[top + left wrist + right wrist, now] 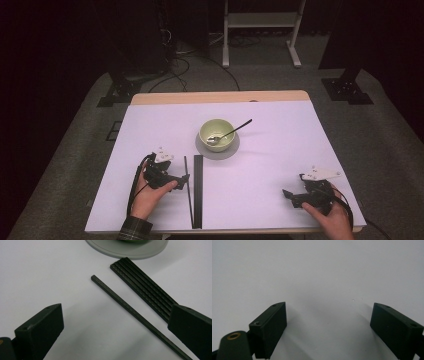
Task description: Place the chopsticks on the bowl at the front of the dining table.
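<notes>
White table top [260, 165] fills the middle of the high view, wood edge at its far side, dark room and grey floor around it, one white stand [262, 30] at top centre.

Count on the table:
- 1 green bowl [216, 134], centre of frame, sitting on 1 grey round plate [218, 152].
- 1 spoon [231, 132], head inside the bowl, handle leaning over the rim toward the upper right.
- 1 single black stick [188, 192], thin, running from lower centre up toward the plate.
- 1 bundle of black sticks [198, 190] just right of it, side by side and touching; left gripper view shows about 4 [147, 287], its far end just short of the plate [130, 251]. Exact count not certain.

Single stick and bundle lie close but apart, nearly parallel.

2 grippers, one per hand:
- Left gripper [180, 181], lower left of centre, jaws apart, nothing clamped. In the left gripper view the single stick [135, 312] runs diagonally between the two jaws, lying flat on the table; the right-hand jaw overlaps the near end of the bundle.
- Right gripper [291, 196], lower right, well apart from the sticks, jaws wide apart over bare table [317, 277], holding nothing.
</notes>
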Available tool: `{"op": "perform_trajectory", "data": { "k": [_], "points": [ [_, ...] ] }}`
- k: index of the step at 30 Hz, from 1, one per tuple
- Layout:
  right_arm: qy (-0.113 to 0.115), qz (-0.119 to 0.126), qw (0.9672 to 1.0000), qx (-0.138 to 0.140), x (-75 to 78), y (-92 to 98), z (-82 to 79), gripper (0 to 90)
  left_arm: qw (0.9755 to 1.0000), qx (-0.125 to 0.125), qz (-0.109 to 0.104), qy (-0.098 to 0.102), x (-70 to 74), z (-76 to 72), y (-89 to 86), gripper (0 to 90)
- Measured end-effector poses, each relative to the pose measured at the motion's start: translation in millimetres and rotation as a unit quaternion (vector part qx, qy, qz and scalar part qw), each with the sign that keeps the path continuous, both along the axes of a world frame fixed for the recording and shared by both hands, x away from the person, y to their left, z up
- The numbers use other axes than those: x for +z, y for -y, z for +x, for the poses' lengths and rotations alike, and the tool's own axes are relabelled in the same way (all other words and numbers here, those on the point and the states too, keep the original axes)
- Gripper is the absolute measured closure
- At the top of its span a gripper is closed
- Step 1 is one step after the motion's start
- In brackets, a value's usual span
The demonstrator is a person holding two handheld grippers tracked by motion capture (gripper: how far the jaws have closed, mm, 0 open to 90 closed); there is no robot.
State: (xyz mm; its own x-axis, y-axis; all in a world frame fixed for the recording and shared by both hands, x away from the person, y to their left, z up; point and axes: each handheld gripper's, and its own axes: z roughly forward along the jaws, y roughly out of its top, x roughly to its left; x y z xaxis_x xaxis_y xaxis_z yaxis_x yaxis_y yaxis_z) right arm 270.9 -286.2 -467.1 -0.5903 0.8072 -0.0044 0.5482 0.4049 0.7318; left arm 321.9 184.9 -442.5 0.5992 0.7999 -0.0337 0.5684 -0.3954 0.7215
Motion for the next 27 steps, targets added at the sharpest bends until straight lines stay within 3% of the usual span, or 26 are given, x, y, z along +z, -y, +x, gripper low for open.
{"op": "perform_trajectory", "data": {
  "k": [7, 27],
  "points": [
    [0.0, 0.0, 1.0, 0.0, 0.0, 0.0, 0.0, 12.2, 0.9999, 0.001, -0.013, 0.001, -0.7, -15.1, -2.5, 0.0],
    [0.0, 0.0, 1.0, 0.0, 0.0, 0.0, 0.0, 12.2, 0.9998, -0.006, -0.018, -0.006, -6.8, -53.2, -1.9, 0.0]
  ]
}}
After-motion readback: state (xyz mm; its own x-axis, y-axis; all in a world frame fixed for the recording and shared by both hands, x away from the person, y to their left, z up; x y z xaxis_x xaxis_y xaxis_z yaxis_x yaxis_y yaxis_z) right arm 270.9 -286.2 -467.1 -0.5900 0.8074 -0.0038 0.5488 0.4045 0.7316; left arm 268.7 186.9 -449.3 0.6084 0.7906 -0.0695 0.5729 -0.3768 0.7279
